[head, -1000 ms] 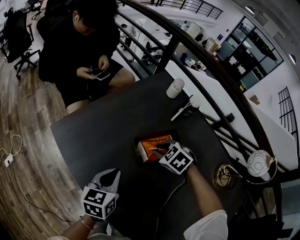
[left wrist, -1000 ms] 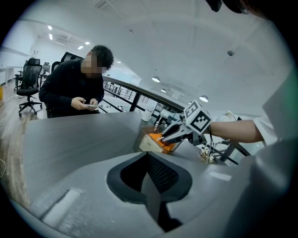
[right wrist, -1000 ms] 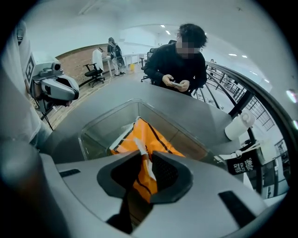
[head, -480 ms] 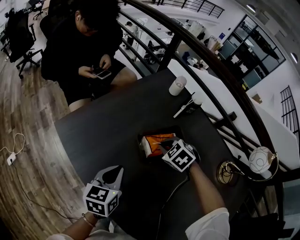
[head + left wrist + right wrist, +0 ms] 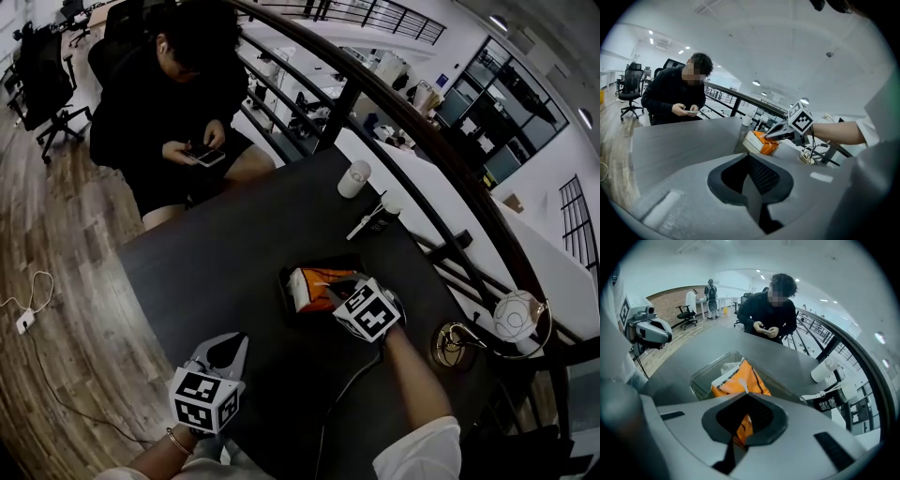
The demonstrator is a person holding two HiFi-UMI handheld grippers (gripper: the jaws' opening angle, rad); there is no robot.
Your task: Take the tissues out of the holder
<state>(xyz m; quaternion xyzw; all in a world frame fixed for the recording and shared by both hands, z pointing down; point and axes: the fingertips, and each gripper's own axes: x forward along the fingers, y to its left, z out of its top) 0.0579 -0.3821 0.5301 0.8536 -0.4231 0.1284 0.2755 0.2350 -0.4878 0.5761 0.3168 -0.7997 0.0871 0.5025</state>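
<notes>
An orange tissue pack stands tilted, partly lifted out of the clear holder at the middle of the dark table. My right gripper is shut on the pack's upper edge; in the right gripper view the orange wrapper runs up between the closed jaws, with the holder's rim below. My left gripper hovers near the table's front edge, well short of the holder, shut and holding nothing. From the left gripper view the pack and right gripper lie ahead.
A white cup and a dark bottle stand at the table's far side by the railing. A gold-based lamp sits at the right. A seated person holds a phone beyond the far-left edge.
The right gripper's jaws have closed on the orange pack and drawn it up, so the pack now stands tilted instead of lying flat in the holder. The left gripper has hardly moved.
</notes>
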